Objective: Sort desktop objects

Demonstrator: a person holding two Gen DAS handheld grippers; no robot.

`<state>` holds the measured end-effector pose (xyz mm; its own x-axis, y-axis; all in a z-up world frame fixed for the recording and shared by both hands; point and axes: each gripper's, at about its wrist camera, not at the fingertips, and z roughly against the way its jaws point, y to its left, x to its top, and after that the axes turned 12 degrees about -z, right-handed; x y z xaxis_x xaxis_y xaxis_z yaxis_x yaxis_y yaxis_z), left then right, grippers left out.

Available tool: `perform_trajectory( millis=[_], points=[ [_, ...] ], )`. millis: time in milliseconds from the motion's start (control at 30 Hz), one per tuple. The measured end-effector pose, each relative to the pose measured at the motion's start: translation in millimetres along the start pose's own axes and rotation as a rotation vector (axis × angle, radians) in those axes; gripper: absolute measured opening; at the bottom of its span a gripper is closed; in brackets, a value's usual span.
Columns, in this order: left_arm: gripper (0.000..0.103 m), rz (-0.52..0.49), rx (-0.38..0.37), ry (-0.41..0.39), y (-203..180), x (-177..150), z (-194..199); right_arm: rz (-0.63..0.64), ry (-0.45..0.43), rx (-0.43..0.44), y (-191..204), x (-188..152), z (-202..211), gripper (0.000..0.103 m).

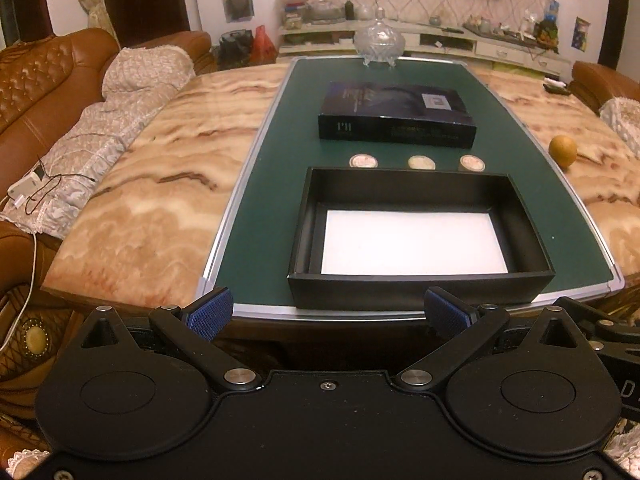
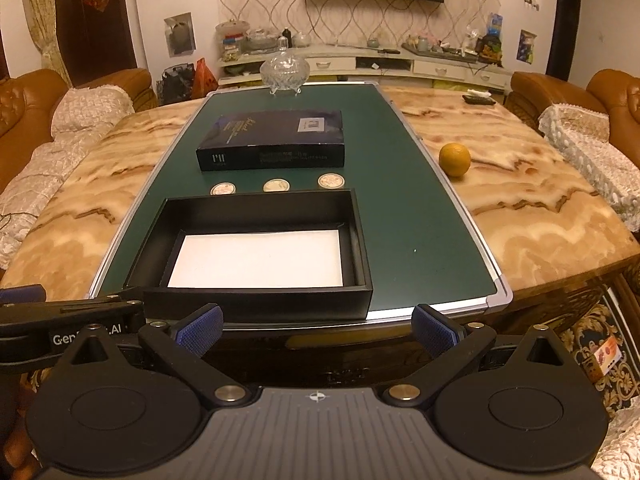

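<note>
honestly the risk here is those three flat coins [image 2: 277,185] mid-frame, right behind the empty black tray [image 2: 256,304]: both the left gripper [image 1: 328,314] and right gripper [image 2: 318,330] hang wide apart holding nothing, and blunt pads could just skid them across the green mat [image 2: 420,220]

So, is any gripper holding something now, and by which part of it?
Nothing is held. The left gripper and the right gripper are both open and empty, short of the black tray.
</note>
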<state>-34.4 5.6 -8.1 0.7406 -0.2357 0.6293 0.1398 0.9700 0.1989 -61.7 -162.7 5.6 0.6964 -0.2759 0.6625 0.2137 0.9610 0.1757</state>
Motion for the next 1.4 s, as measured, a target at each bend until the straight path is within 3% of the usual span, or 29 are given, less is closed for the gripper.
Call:
perform_trajectory(
  millis=[433,800,1033,1400],
  points=[
    [0.103,0.014,-0.028,0.027,3,6,-18,-0.041,0.043,0.033,-3,4,-19,0.103],
    [0.103,0.03,-0.035,0.05,5,18,-39,-0.008,-0.004,0.013,5,14,-35,0.103],
    [0.103,0.045,-0.045,0.06,8,40,-61,-0.032,0.054,0.064,2,31,-66,0.103],
    [0.103,0.048,-0.055,0.095,10,67,-112,0.013,0.082,0.013,11,56,-120,0.103]
  ],
)
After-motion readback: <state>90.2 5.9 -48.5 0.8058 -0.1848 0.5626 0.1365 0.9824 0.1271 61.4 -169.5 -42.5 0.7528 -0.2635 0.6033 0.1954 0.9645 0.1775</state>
